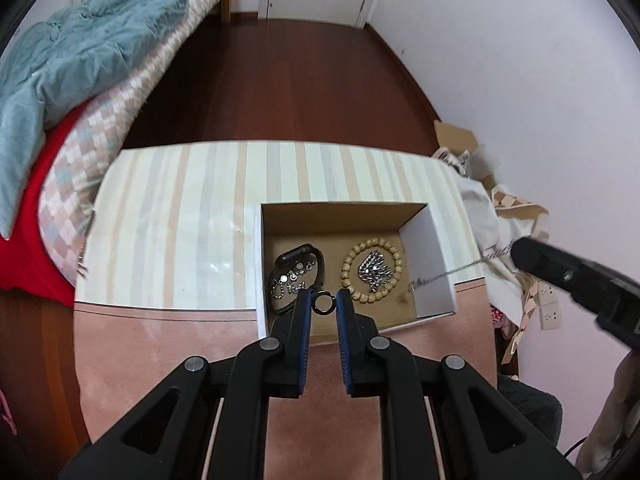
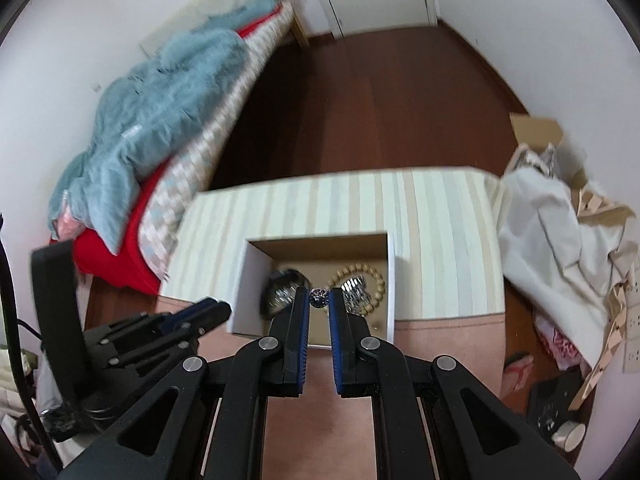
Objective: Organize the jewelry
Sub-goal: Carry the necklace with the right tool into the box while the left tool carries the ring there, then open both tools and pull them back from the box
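An open cardboard box [image 1: 344,206] stands on the striped tablecloth [image 1: 180,216]. Inside lie a black watch [image 1: 298,258] with a sparkly silver chain on it, and a beige bead bracelet [image 1: 396,256] around a silver chain heap [image 1: 374,268]. My left gripper [image 1: 323,294] hovers over the box's near side, shut on a small dark ring [image 1: 314,304]. At the right, my right gripper [image 1: 524,254] trails a thin silver chain [image 1: 452,270] down to the box's right wall. In the right wrist view the right gripper [image 2: 319,294] is shut on a small dark sparkly pendant [image 2: 319,298] above the box [image 2: 316,236]. The left gripper [image 2: 222,310] shows at the left.
A bed with a teal blanket [image 1: 80,48] and red cover runs along the left. Dark wooden floor [image 1: 280,80] lies beyond the table. White cloth [image 2: 552,224], cardboard and wall sockets [image 1: 550,304] crowd the right side. Pink cloth [image 1: 160,352] covers the table's near part.
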